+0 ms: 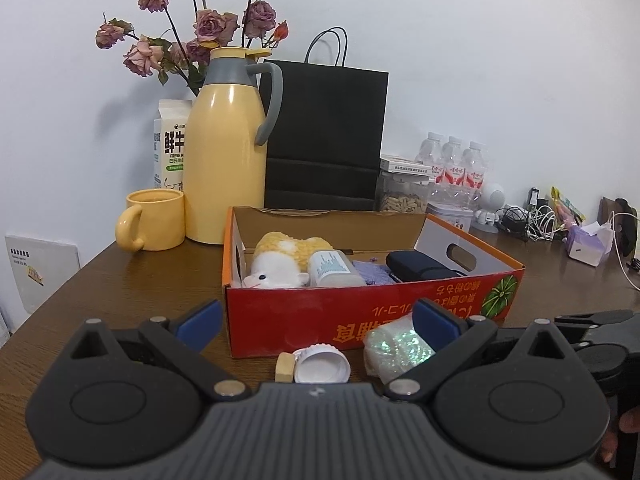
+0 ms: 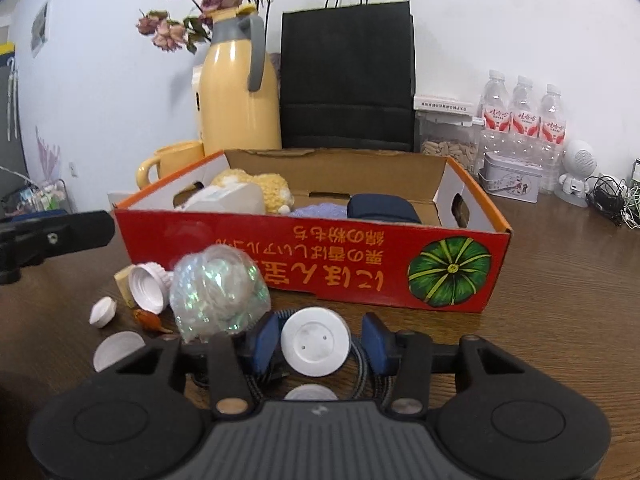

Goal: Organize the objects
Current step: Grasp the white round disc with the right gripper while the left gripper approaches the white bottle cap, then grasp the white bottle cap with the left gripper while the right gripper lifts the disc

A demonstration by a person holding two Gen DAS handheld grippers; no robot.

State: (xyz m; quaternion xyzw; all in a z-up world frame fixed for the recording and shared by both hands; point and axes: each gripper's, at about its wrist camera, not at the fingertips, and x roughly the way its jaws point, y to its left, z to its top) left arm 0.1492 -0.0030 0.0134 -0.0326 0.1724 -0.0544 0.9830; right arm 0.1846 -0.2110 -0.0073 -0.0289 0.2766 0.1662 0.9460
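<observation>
Between the blue pads of the right gripper (image 2: 316, 344) a white disc (image 2: 316, 341) is seen, low over the table (image 2: 560, 280) and just in front of the red box (image 2: 312, 264). The jaws are partly closed around it; the left pad appears to touch its rim, while a thin gap seems to remain at the right pad, so a firm hold cannot be confirmed. A braided cable (image 2: 360, 376) is coiled beneath the disc and is judged to be attached.

Risk 1: if the disc is lifted on a loose pinch, it may be rotated or dropped by the cable's drag.
Risk 2: the crinkled bag (image 2: 218, 292), cap (image 2: 150, 288) and small lids (image 2: 103, 311) lie just to the left and may be swept aside.
Risk 3: the trailing cable may be caught on the box wall.

The left gripper (image 1: 316, 320) is held wide open and empty, near the bag (image 1: 396, 350).
</observation>
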